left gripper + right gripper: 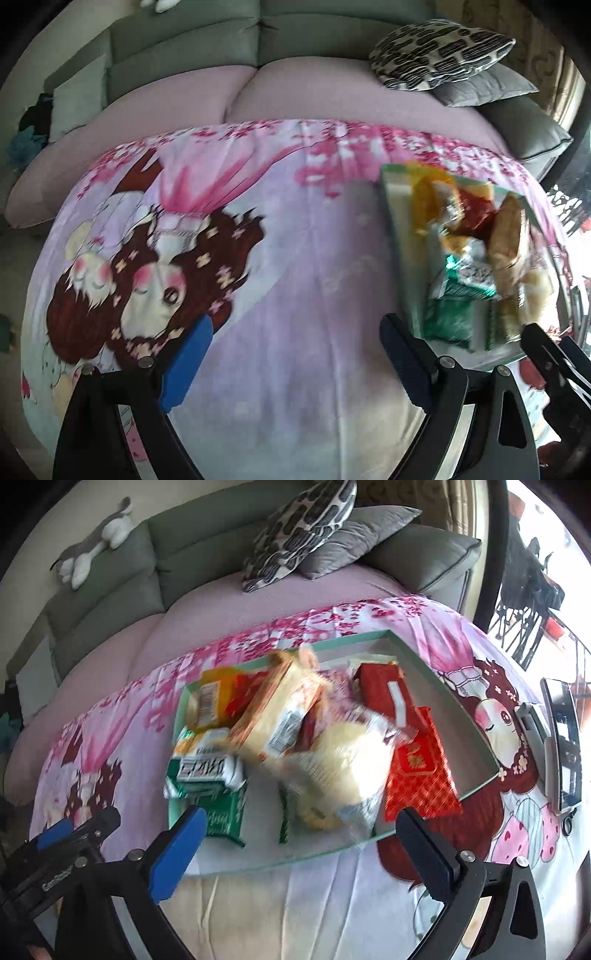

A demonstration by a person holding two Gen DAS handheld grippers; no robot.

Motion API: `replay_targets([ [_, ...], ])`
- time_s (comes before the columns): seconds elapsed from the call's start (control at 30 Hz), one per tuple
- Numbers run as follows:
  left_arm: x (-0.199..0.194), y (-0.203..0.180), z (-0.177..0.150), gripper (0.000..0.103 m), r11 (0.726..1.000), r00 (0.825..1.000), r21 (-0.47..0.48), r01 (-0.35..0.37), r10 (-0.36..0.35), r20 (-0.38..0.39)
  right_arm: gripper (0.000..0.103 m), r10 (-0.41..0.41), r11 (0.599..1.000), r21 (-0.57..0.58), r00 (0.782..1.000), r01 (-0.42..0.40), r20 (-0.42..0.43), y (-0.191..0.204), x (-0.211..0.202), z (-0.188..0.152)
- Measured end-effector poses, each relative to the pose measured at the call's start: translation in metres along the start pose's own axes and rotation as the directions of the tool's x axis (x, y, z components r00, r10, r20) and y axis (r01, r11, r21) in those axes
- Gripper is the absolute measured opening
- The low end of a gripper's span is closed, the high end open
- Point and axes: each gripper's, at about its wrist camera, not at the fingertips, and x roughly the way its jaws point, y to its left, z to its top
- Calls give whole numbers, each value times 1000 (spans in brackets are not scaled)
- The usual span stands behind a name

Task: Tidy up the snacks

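A pale green tray [448,686] lies on the cartoon-print cloth and holds several snack packs: a green pack [218,797], a yellow pack [210,701], a tan biscuit pack [280,716], a clear bag of pale buns [343,764] and a red pack [410,746]. The tray [395,206] also shows at the right of the left wrist view, with blurred snacks [476,240] piled in it. My left gripper [295,347] is open and empty over bare cloth, left of the tray. My right gripper [299,842] is open and empty just before the tray's near edge.
The cloth [280,258] covers a low table before a grey-green sofa [184,48] with pink seat covers. Patterned and grey cushions [306,528] lie on the sofa. A phone on a stand [561,738] is at the right. The left gripper's tip [74,830] shows at lower left.
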Motion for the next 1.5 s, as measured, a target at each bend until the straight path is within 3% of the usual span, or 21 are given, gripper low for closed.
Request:
replay_targets([
  [0.3, 7, 19, -32, 92, 996, 994, -27, -83, 81, -71, 103, -15, 999, -38, 1000, 15, 18, 11, -10, -21],
  [0.5, 7, 11, -39, 92, 994, 990, 36, -106, 108, -87, 103, -29, 997, -69, 999, 30, 23, 15, -10, -30],
  [1.3, 5, 12, -35, 92, 996, 993, 28, -83, 85, -85, 103, -27, 996, -86, 1000, 28, 14, 9, -3, -34],
  [1.5, 6, 12, -34, 92, 995, 992, 24, -94, 96, -86, 103, -66, 992, -102, 998, 67, 12, 8, 0, -35],
])
